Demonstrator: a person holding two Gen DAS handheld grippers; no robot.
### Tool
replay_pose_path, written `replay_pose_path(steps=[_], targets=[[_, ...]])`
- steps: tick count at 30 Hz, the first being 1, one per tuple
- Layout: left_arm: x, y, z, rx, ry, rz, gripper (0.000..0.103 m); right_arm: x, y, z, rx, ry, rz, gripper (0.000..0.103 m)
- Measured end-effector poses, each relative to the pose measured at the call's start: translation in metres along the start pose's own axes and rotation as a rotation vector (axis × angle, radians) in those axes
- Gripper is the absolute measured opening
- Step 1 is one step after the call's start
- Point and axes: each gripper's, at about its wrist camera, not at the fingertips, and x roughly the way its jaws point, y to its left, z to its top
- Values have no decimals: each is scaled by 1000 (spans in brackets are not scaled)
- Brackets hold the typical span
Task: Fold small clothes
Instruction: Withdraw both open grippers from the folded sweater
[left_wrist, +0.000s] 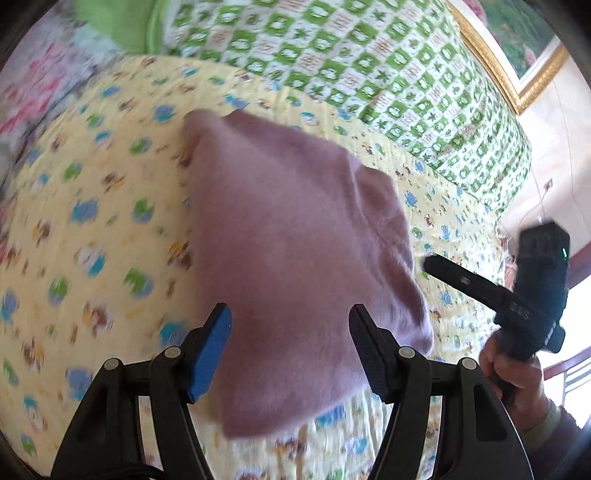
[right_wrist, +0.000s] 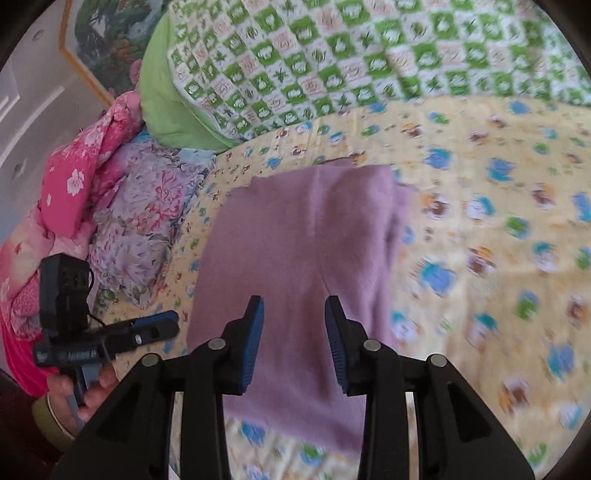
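Nearest the left wrist camera, the left gripper (left_wrist: 290, 325) is hovering with its jaws spread wide and nothing between them — the blue pad on one finger is facing across the gap. Nearest the right wrist camera, the right gripper (right_wrist: 294, 314) is likewise standing parted, gripping nothing. Just beyond both pairs of fingers, the mauve knitted garment (left_wrist: 295, 266) is lying folded on the yellow animal-print sheet (left_wrist: 92, 229), its edges roughly squared, with a soft crease running down its middle in the right wrist view (right_wrist: 306, 258). To one side of it, each camera is catching the other tool: the person's right hand (left_wrist: 517, 365) is wrapping the handle of its device, and the left hand (right_wrist: 79, 391) is doing the same. Farther back, floral pink and lilac bedding (right_wrist: 110, 199) is piling up at the sheet's edge. Beyond that, a green-and-white checked quilt (left_wrist: 369, 66) is spreading across the bed — and a gold-framed picture (left_wrist: 517, 48) is hanging on the wall behind.
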Motion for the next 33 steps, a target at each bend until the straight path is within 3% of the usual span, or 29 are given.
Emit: replay_pose_path(steps=[3, 6, 10, 16, 20, 22, 29, 33], targets=[[23, -7, 8, 17, 25, 2, 65, 31, -16, 10, 15, 79, -66, 36], [50, -3, 9, 20, 67, 29, 65, 47, -35, 8, 26, 130, -93, 29], [60, -8, 10, 58, 69, 64, 65, 46, -42, 7, 42, 119, -66, 27], [39, -12, 4, 57, 52, 56, 68, 9, -21, 0, 13, 57, -87, 30], [18, -7, -17, 18, 32, 62, 72, -18, -10, -19, 15, 19, -88, 32], [7, -2, -32, -3, 13, 70, 73, -28, -7, -30, 20, 9, -89, 37], [-17, 1, -79, 16, -35, 172, 75, -50, 10, -76, -10, -7, -148, 46], [-34, 2, -98, 6, -123, 248, 81, -57, 24, -100, -39, -26, -200, 56]])
